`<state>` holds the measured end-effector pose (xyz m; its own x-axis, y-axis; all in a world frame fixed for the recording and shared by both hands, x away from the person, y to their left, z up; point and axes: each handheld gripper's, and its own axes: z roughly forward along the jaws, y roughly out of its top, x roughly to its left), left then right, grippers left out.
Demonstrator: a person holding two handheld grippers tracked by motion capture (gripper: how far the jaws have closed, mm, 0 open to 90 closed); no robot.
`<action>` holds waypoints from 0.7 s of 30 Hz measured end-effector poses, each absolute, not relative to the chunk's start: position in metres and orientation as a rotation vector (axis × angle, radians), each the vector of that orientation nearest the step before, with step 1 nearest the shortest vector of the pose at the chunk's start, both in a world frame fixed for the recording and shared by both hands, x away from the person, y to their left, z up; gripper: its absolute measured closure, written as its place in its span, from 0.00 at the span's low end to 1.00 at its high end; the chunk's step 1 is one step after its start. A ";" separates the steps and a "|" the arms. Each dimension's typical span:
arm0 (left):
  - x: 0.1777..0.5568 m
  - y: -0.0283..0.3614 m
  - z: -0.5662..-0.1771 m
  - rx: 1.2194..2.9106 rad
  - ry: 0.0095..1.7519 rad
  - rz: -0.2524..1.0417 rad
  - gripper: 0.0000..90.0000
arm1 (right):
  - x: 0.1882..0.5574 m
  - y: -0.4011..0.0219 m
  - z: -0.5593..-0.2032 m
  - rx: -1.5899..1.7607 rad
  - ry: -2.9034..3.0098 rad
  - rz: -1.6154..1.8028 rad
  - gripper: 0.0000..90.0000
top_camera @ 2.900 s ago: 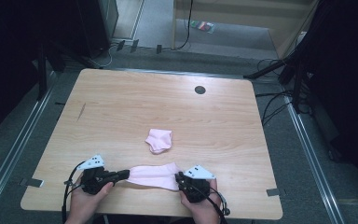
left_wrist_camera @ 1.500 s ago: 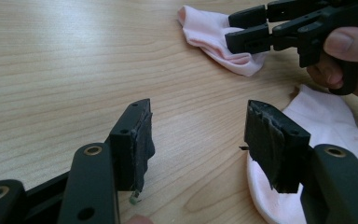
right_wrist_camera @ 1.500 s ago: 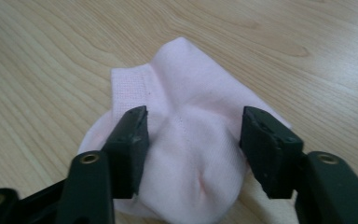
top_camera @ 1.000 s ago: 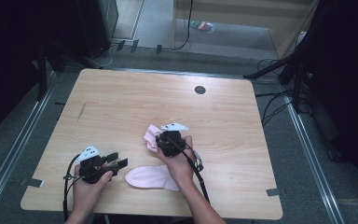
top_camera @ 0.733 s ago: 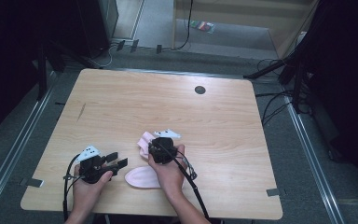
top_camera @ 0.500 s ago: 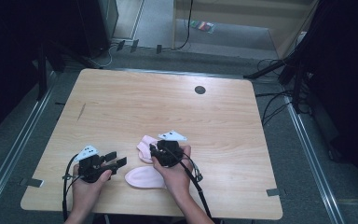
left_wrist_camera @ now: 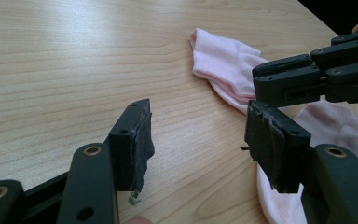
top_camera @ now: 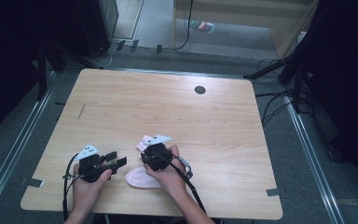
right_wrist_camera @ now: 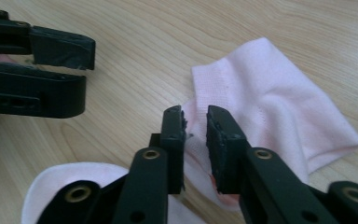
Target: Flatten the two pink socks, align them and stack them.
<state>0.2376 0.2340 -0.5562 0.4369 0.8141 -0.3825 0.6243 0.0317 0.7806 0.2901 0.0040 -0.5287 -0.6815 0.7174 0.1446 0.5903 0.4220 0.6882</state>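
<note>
The right claw (right_wrist_camera: pixel 196 122) stands narrow over the edge of the folded pink sock (right_wrist_camera: pixel 279 107), its jaws having just been closing; whether the pads pinch fabric cannot be told. The second sock (top_camera: pixel 140 178) lies flat on the bench (top_camera: pixel 214 121) beneath that hand. The left claw (left_wrist_camera: pixel 198 140) stands half open and empty, just beside both socks.

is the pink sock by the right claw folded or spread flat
Folded. In the right gripper view the pink sock lies doubled over, its cuff edge over a second layer on the table.
</note>
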 end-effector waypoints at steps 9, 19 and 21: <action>0.238 0.233 -0.556 1.671 1.271 0.227 0.46 | 0.294 -0.006 -0.522 1.254 2.445 1.178 1.00; 0.241 0.218 -0.543 1.739 1.189 0.245 0.47 | 0.304 -0.023 -0.500 1.373 2.326 1.351 1.00; 0.242 0.216 -0.542 1.741 1.186 0.239 0.47 | 0.306 -0.026 -0.496 1.379 2.307 1.360 1.00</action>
<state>0.2424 0.2164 -0.5421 0.5042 0.7954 -0.3365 0.6033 -0.0455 0.7962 0.3064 -0.0256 -0.4963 -0.5744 0.7564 0.3130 0.6401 0.1768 0.7476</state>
